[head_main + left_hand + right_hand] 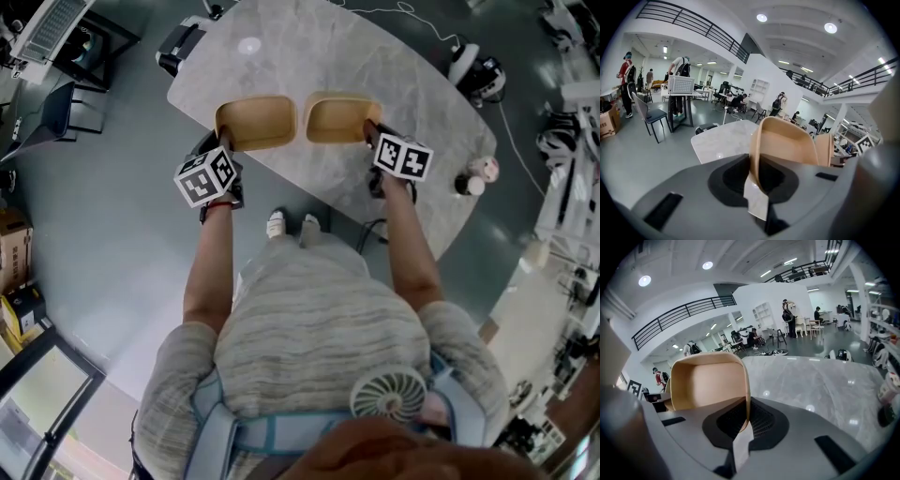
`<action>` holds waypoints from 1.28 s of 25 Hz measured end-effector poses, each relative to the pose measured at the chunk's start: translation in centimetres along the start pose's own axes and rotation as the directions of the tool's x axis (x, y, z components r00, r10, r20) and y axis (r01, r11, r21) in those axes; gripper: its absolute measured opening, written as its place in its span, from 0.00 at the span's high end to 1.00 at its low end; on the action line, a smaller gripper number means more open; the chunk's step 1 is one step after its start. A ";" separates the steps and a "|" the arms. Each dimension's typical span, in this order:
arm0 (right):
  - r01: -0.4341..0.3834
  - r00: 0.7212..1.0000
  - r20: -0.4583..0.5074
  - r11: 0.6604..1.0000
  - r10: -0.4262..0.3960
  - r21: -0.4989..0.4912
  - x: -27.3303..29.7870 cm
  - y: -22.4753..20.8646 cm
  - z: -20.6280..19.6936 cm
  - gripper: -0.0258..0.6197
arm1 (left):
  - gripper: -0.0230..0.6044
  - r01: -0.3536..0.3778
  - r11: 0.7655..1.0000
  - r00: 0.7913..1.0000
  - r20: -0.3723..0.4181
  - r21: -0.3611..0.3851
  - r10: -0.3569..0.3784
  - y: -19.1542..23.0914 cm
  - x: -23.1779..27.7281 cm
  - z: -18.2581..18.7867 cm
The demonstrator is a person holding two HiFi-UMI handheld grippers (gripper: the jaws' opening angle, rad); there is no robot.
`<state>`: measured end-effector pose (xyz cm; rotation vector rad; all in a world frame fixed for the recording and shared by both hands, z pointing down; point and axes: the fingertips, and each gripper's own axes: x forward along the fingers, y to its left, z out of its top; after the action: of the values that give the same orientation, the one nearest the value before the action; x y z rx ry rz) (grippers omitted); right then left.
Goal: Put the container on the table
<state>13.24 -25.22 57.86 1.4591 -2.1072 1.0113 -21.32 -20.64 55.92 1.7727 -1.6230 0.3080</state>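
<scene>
Two tan, open-topped containers hang side by side above the near edge of the grey marble table [309, 56]. My left gripper [225, 150] is shut on the rim of the left container [255, 122]. The right gripper [373, 141] is shut on the rim of the right container [339, 117]. In the left gripper view, the held container [785, 145] stands up from the left gripper [757, 187], with the other container [824, 149] beside it. In the right gripper view, a container [710, 380] wall is pinched in the right gripper [743, 427]. Whether the containers touch the tabletop cannot be told.
A black object [180, 45] lies at the table's far left end. Two small cups [476, 176] stand near its right edge, and a white and black device [473, 73] sits on the floor beyond. A chair [61, 111] stands at the left. The person's shoes [275, 223] are under the near edge.
</scene>
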 end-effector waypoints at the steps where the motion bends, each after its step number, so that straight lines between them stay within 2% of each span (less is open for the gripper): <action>1: 0.005 1.000 -0.010 1.000 -0.005 0.005 0.3 -0.2 -0.3 0.96 | 0.90 -0.001 1.000 1.000 -0.005 0.001 0.001 0.0 0.1 -0.1; 8: 0.039 0.997 -0.065 0.999 -0.036 0.038 2.0 -1.9 -2.2 0.96 | 0.90 -0.005 1.000 1.000 -0.025 0.010 0.005 0.0 1.0 -1.0; 16: 0.112 0.983 -0.147 0.994 -0.110 0.007 3.6 -4.2 -4.3 0.96 | 0.90 -0.008 1.000 0.998 -0.056 0.009 0.008 -0.1 1.5 -2.4; 32: 0.201 0.928 -0.317 0.979 -0.198 -0.023 6.0 -7.2 -9.9 0.96 | 0.90 -0.015 1.000 0.996 -0.089 0.018 0.017 -0.1 1.5 -4.1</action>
<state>16.74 -23.16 70.90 1.3761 -1.6928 1.0950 -19.83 -19.24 59.77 1.7350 -1.5764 0.4039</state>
